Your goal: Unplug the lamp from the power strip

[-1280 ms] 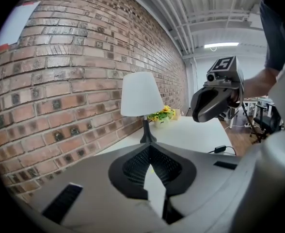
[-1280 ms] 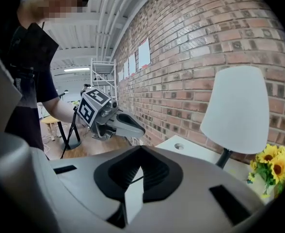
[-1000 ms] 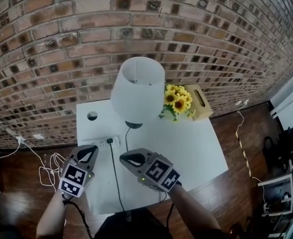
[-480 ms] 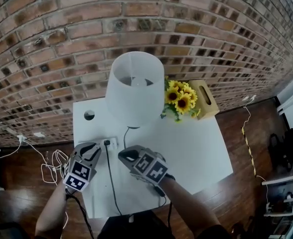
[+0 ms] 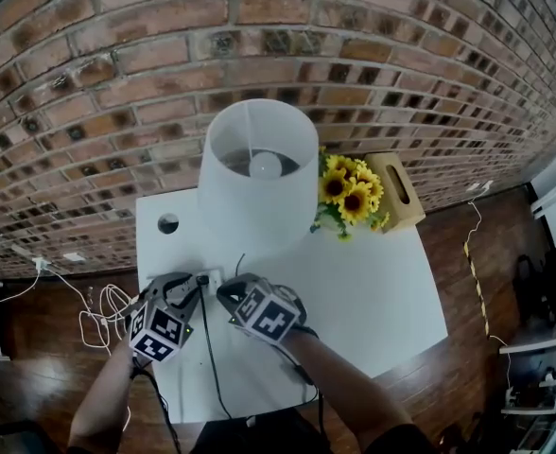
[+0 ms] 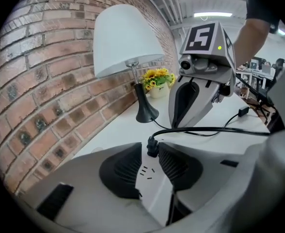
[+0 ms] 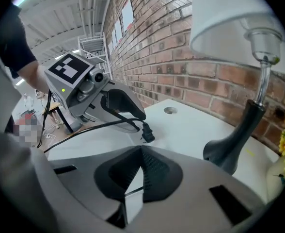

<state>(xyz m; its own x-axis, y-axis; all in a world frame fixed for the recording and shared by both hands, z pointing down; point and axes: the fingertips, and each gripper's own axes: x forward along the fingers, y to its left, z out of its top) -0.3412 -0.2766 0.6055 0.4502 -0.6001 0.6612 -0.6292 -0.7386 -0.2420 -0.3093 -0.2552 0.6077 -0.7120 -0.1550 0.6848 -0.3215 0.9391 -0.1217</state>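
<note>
Both grippers have closed in on the lamp [image 5: 259, 173] since a second ago, and the left gripper [image 5: 188, 287], which was clamped shut then, now has its jaws spreading apart. The black plug [image 5: 202, 279] stands between those jaws right at their tips, and the pads do not seem to press on it. It sits in the white power strip [image 5: 214, 276], just in front of the lamp's base, and looks still seated. Its cord [image 5: 210, 348] runs away from the lamp toward the near edge of the table [image 5: 373, 282].

The right gripper [image 5: 226, 291] has its jaws together on nothing, tips just to the lamp side of the cord and close beside the plug.

The plug is probably small, hard and light, but held firmly by its socket, while the strip is light and likely to lift with it. The best hold seems to be on the plug's stiff body, not the soft cord, with a straight pull up and the strip pinned down.

Both forearms reach in from the table edge farthest from the lamp and converge; each gripper tilts down, marker cube facing up
</note>
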